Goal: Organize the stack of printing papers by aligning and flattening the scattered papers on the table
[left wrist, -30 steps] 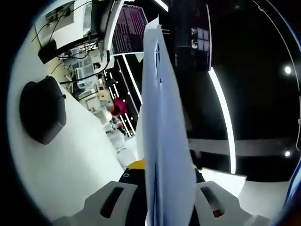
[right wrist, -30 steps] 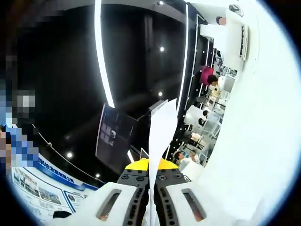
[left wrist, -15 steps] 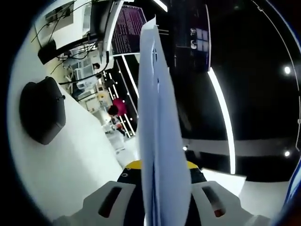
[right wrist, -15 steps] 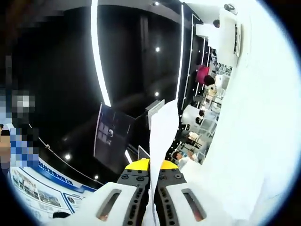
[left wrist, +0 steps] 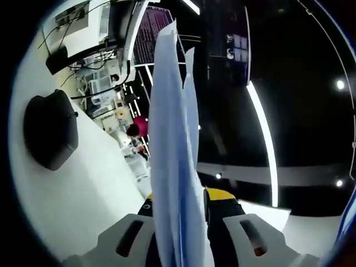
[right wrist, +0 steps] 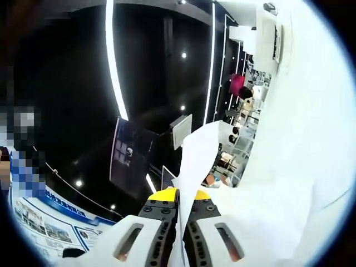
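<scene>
So my left gripper (left wrist: 179, 245) and right gripper (right wrist: 179, 245) both pinch the papers (left wrist: 172, 144), sheets running edge-on straight ahead between the jaws.

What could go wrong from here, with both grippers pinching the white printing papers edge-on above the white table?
1. In the left gripper view the white printing papers fan apart at the tips, so loose sheets might slip out of the left gripper.
2. In the right gripper view the sheet bows sideways above the right gripper; pulling could crease it.
3. The black rounded object lies on the white table; lowered papers might snag it.
</scene>
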Demonstrator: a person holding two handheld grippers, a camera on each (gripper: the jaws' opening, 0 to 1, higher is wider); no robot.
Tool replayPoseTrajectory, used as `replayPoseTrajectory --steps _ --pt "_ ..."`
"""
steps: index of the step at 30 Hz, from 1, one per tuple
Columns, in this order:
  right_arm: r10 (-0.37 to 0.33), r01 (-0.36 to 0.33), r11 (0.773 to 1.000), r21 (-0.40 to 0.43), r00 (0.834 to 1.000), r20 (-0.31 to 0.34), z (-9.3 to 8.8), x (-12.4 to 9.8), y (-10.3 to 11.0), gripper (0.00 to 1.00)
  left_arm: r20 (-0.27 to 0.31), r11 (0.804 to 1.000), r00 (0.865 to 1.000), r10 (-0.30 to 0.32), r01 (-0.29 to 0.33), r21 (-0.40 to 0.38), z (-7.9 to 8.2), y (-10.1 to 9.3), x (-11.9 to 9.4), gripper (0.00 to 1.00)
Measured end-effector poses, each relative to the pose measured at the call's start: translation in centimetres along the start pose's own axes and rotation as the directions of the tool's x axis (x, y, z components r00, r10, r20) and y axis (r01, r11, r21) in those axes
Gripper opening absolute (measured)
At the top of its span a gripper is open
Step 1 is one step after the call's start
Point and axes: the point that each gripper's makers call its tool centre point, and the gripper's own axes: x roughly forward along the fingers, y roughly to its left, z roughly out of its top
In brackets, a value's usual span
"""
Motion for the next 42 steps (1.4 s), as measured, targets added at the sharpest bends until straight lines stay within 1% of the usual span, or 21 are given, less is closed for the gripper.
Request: replayPoseTrajectory --steps 2,4,6,11,13,18,25,29,33,40,42 --pt "-0.004 0.003 1.000 -0.024 1.000 -0.027 -0.6 -0.2 0.0 0.00 0.001 1.000 1.000 0.000 0.000 -0.002 0.0 0.0 0.0 0.22" --pt "-0.008 0.008 1.000 -0.030 1.000 -0.030 -0.9 -0.3 0.0 0.00 0.003 1.000 1.000 0.001 -0.001 -0.003 0.0 0.0 0.0 0.22" --pt "-0.003 0.000 0.998 -0.063 0.999 -0.048 -1.3 -0.4 0.2 0.00 0.003 1.000 1.000 0.001 -0.001 -0.004 0.0 0.0 0.0 0.22" --pt "-0.014 0.009 0.996 -0.087 0.998 -0.057 -1.6 -0.5 0.1 0.00 0.004 1.000 1.000 0.003 -0.003 -0.005 0.1 0.1 0.0 0.22" --pt "-0.019 0.014 0.995 -0.097 0.998 -0.052 -1.5 -0.5 0.0 0.00 0.003 1.000 1.000 0.006 -0.006 -0.001 0.0 0.1 0.0 0.21" --pt "-0.012 0.005 0.994 -0.113 0.998 -0.060 -1.7 -0.6 0.3 0.00 0.003 1.000 1.000 0.017 -0.017 0.010 0.0 0.3 0.0 0.17" --pt "-0.012 0.003 0.993 -0.118 0.997 -0.076 -2.1 -0.6 0.4 0.00 0.003 0.999 1.000 0.025 -0.025 0.025 0.0 0.5 0.0 0.12" --pt "-0.015 0.006 0.993 -0.119 0.997 -0.079 -2.2 -0.6 0.4 0.00 0.004 0.999 1.000 0.027 -0.027 0.025 0.0 0.5 0.0 0.11" --pt "-0.016 0.006 0.993 -0.118 0.996 -0.085 -2.3 -0.7 0.3 0.00 0.001 0.999 1.000 0.032 -0.032 0.033 0.0 0.6 0.0 0.06" --pt "-0.009 -0.001 0.993 -0.122 0.997 -0.082 -2.2 -0.7 0.4 0.00 0.000 0.999 0.999 0.033 -0.033 0.035 0.0 0.6 -0.1 0.06" --pt "-0.011 0.002 0.993 -0.116 0.997 -0.079 -2.1 -0.7 0.3 0.04 0.001 0.999 0.999 0.034 -0.034 0.036 0.0 0.6 -0.1 0.06"
